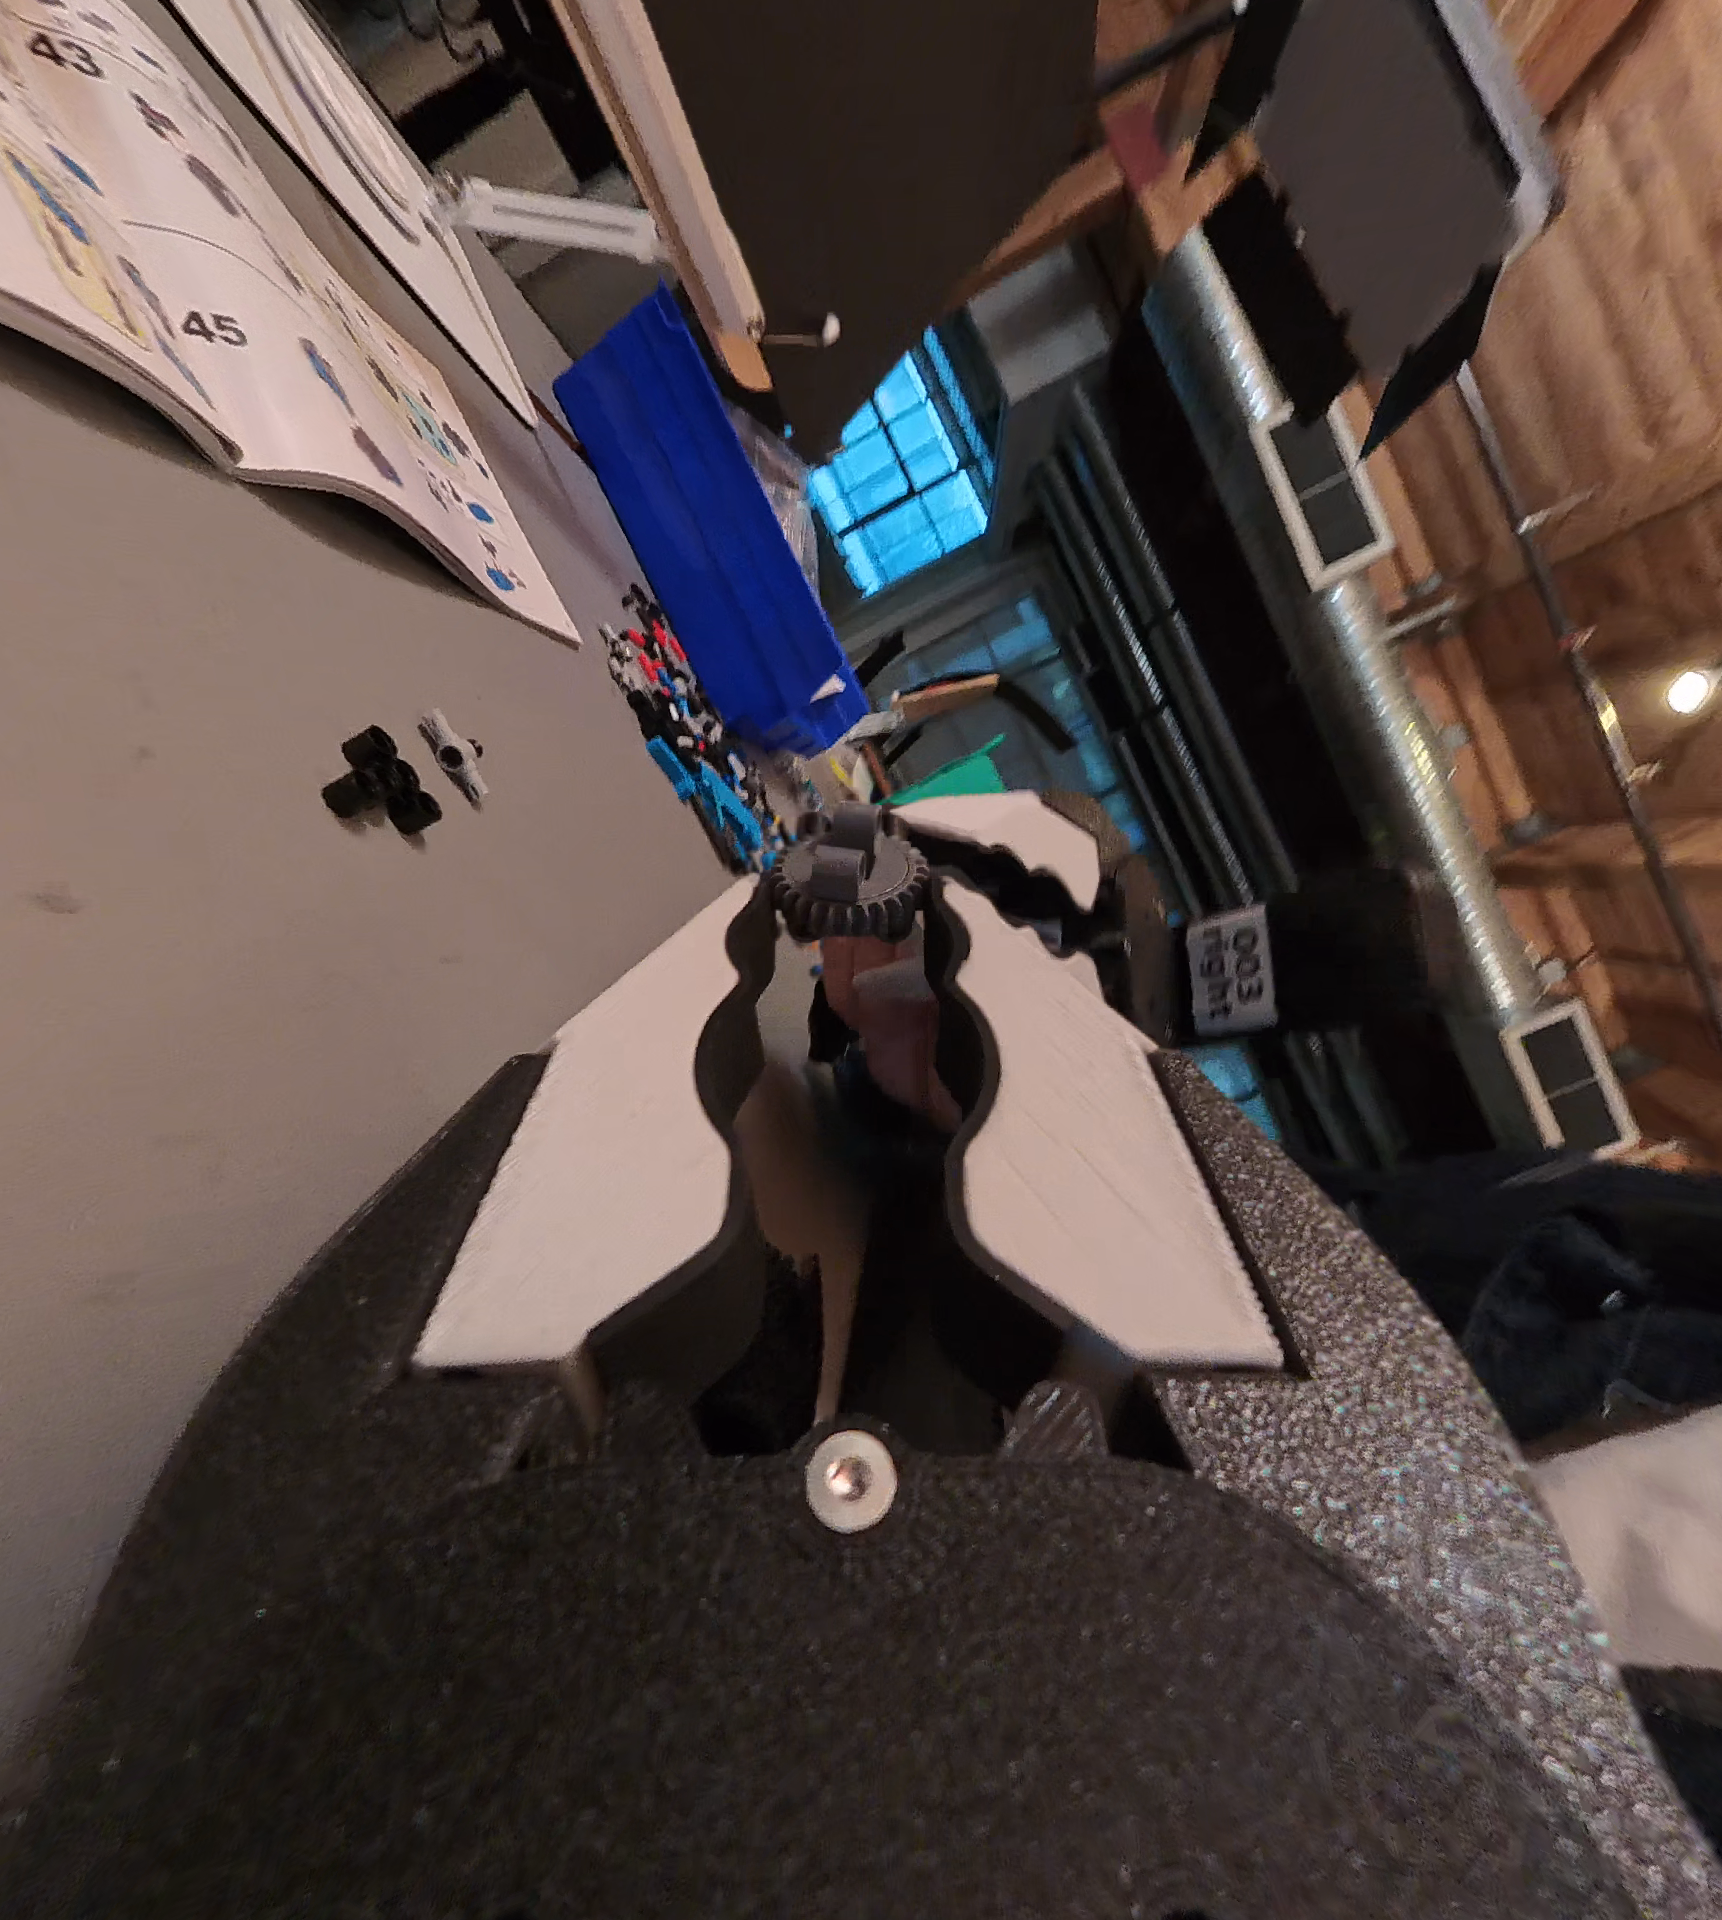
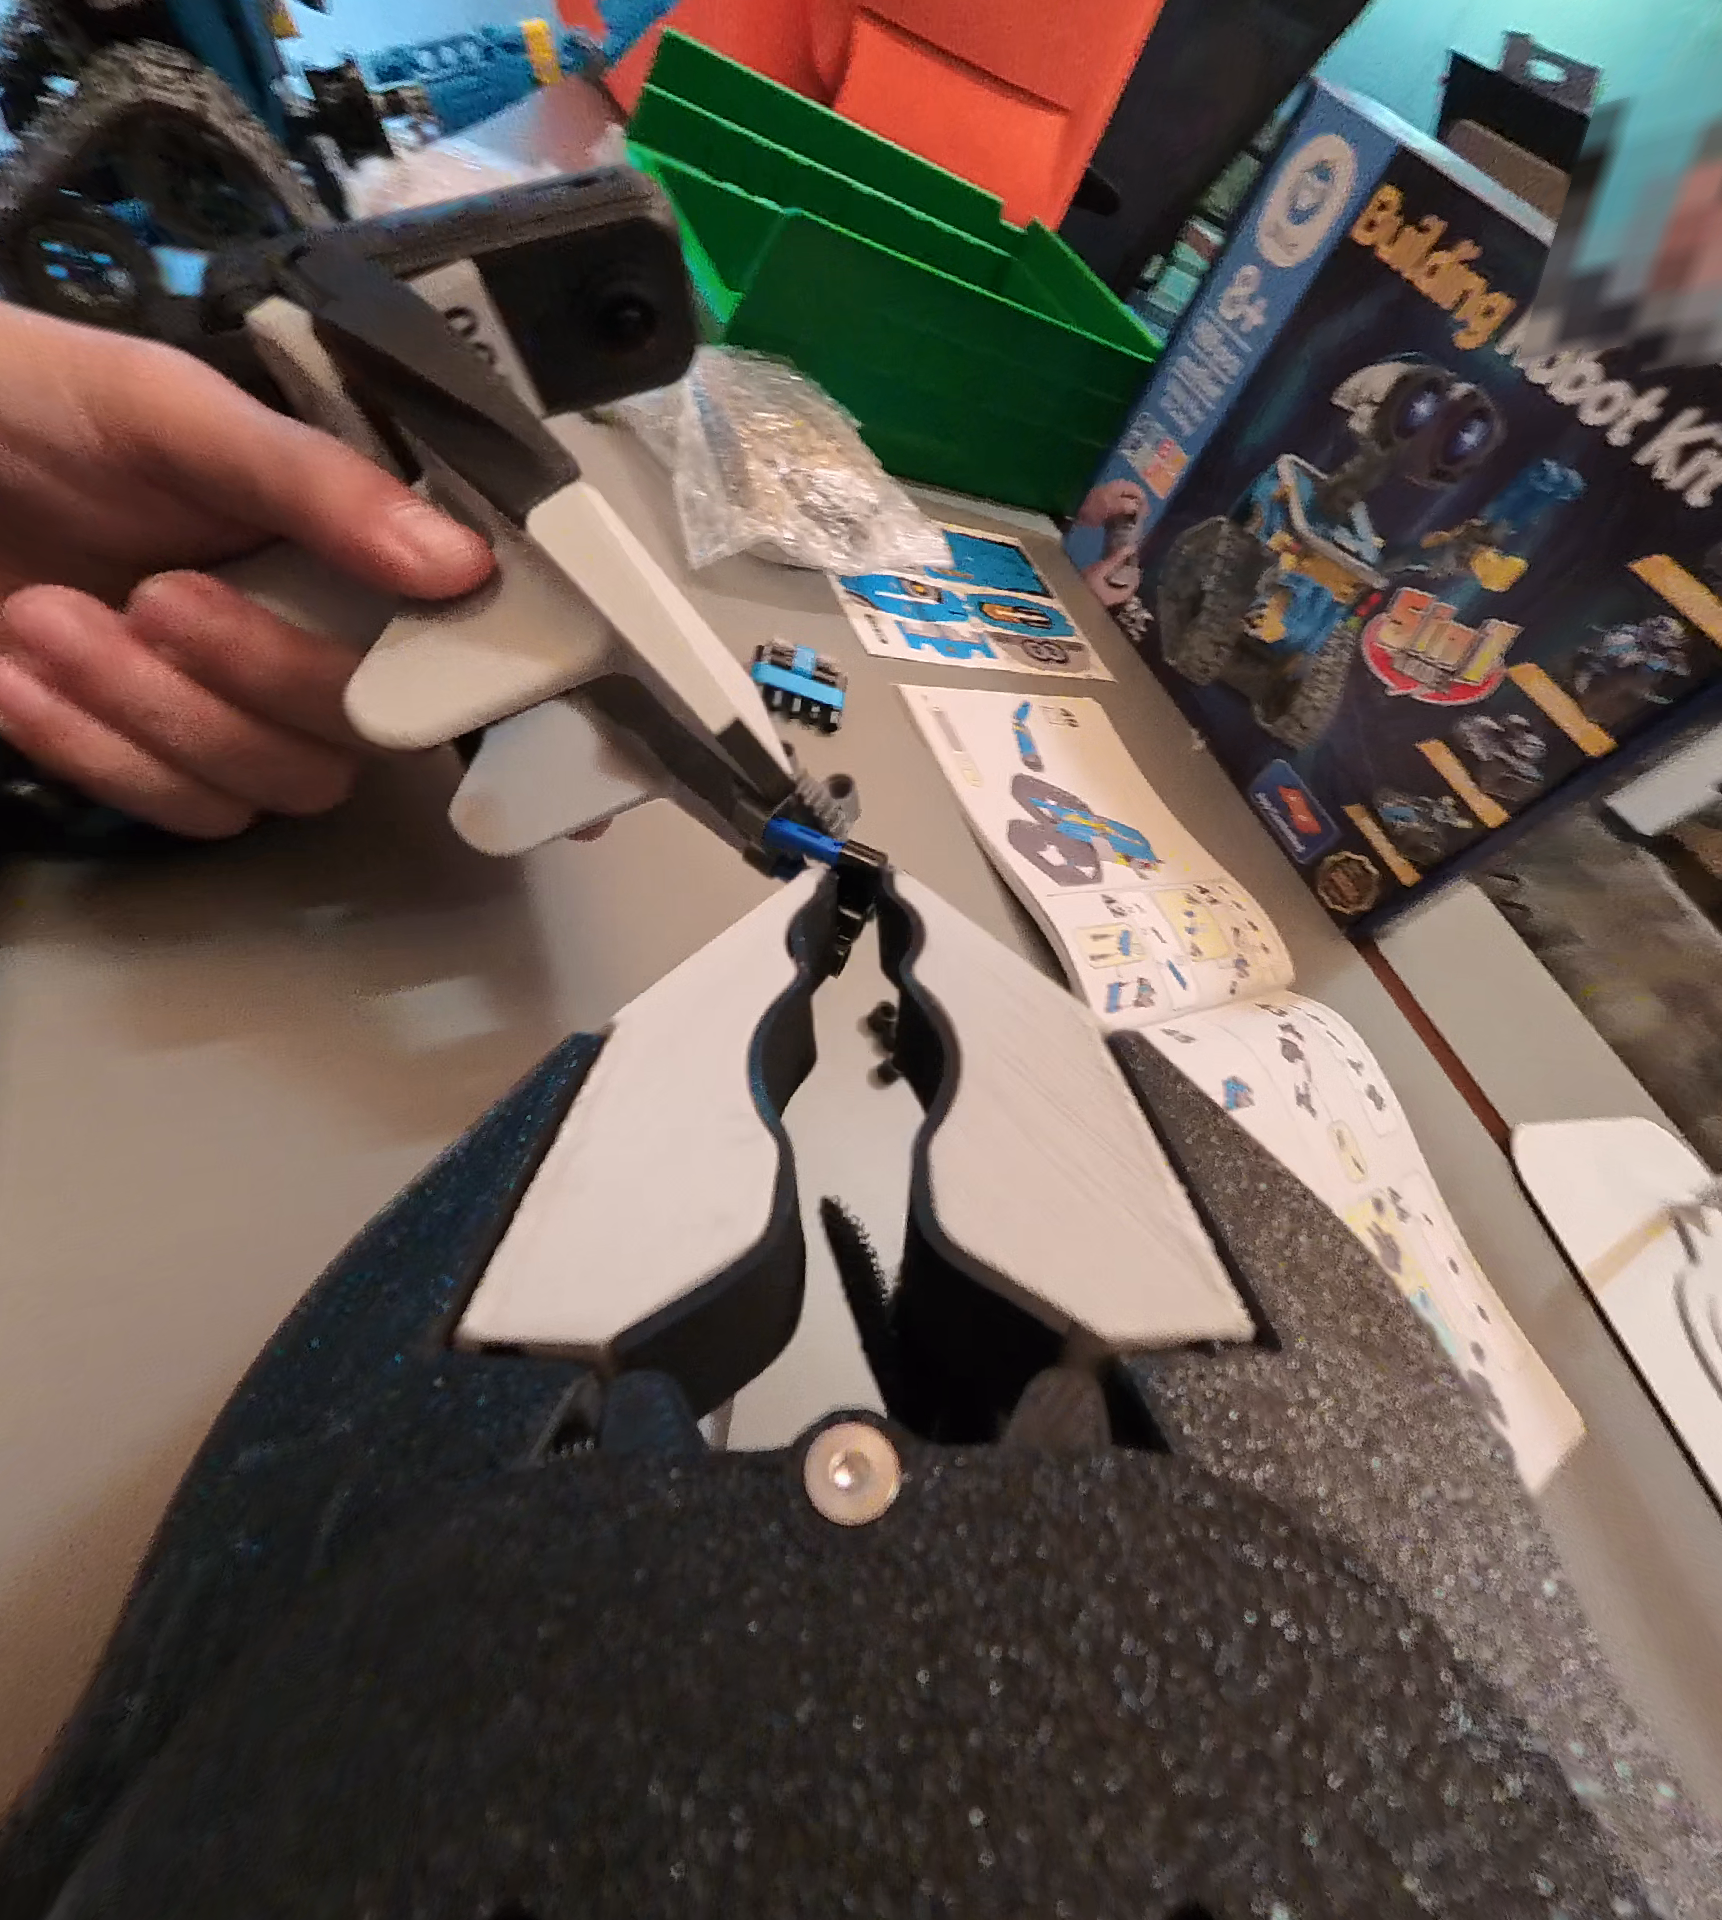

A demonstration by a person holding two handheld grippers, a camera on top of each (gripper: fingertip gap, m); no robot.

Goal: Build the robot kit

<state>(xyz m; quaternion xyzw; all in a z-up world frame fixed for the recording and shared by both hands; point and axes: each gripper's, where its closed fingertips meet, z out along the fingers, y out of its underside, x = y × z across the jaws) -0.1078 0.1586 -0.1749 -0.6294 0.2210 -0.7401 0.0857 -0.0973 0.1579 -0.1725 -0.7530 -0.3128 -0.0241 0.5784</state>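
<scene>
My left gripper (image 1: pixel 852 920) is shut on a dark grey gear (image 1: pixel 841 888) with a grey connector on top, held off the grey table (image 1: pixel 161 935). In the right wrist view a hand (image 2: pixel 109 540) holds the left gripper (image 2: pixel 784 821) at upper left, and the gear (image 2: pixel 821 800) shows at its tips with a blue pin (image 2: pixel 797 831) sticking out. My right gripper (image 2: pixel 852 894) is shut on a small black beam (image 2: pixel 849 920), held upright. The blue pin's end meets the top of the black beam. Both are raised above the table (image 2: pixel 213 1091).
Small black pieces (image 1: pixel 381 779) and a light grey connector (image 1: pixel 452 756) lie on the table. An open instruction booklet (image 2: pixel 1148 904), a sticker sheet (image 2: pixel 961 613), a blue-black assembly (image 2: pixel 800 686), a parts bag (image 2: pixel 784 468), a green bin (image 2: pixel 888 281), a kit box (image 2: pixel 1459 540) and a blue bin (image 1: pixel 711 540) stand around. My two grippers' fingertips are within a few centimetres of each other.
</scene>
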